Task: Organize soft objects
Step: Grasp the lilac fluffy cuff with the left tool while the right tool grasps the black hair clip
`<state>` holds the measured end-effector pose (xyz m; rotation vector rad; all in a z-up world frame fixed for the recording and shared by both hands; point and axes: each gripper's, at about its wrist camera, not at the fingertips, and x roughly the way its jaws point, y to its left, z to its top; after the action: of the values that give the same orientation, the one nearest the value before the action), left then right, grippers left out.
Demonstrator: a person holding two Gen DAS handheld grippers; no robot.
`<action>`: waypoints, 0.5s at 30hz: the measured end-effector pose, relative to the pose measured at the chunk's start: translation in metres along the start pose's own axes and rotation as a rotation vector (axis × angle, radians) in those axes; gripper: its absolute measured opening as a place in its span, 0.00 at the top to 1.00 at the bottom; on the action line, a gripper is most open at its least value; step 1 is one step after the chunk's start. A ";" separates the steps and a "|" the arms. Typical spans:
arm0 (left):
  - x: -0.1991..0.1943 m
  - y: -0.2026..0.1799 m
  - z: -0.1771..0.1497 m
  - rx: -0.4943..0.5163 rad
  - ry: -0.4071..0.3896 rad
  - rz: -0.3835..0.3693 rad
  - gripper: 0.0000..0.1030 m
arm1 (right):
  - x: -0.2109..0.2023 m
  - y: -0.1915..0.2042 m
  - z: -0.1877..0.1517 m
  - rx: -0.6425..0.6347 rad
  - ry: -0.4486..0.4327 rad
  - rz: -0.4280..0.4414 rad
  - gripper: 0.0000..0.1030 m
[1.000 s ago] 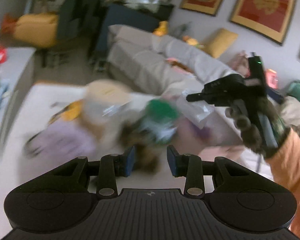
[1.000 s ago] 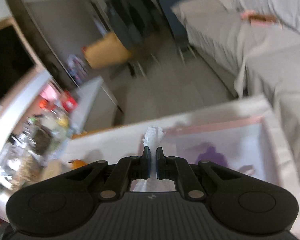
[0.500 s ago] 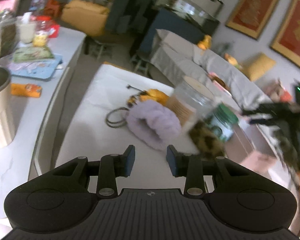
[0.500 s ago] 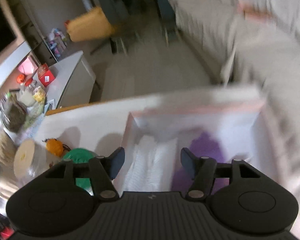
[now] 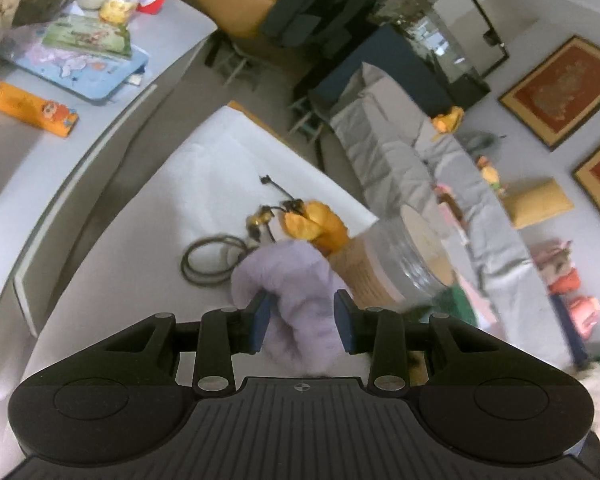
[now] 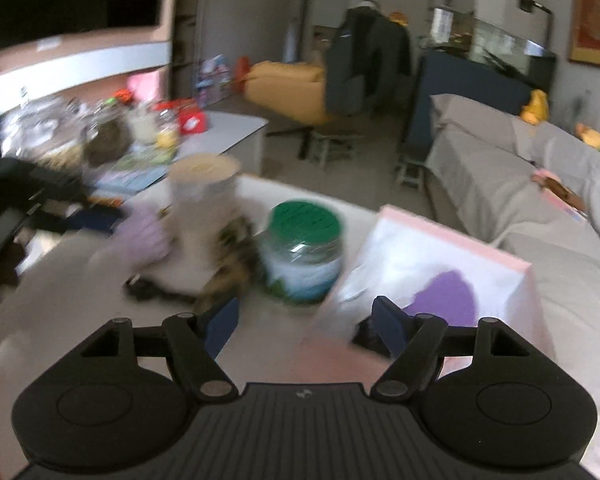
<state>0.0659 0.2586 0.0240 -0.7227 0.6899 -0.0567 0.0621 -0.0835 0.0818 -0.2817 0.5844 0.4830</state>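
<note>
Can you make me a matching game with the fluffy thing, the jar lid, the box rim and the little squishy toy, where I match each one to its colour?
Things:
1. fluffy soft item between the left gripper fingers
2. jar lid
3. box rim
4. small plush toy on the white table

Colours:
A. pink
B. orange-yellow
C. lilac
D. green

Pairs: 1-C, 2-D, 3-A, 4-B

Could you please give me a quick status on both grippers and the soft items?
Left gripper open around lilac fluffy item, not clamped. Right gripper open, empty, near pink box. Tall jar crowds the fluffy item.
</note>
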 end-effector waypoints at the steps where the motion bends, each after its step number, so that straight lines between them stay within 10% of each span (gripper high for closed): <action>1: 0.007 -0.004 0.001 0.024 0.006 0.017 0.63 | 0.001 0.008 -0.004 -0.012 0.005 0.008 0.28; 15: 0.014 -0.038 -0.016 0.265 -0.008 0.003 0.78 | 0.003 0.050 -0.049 -0.042 0.057 0.104 0.28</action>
<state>0.0743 0.2159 0.0310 -0.4671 0.6611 -0.1399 0.0159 -0.0585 0.0345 -0.3068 0.6476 0.5894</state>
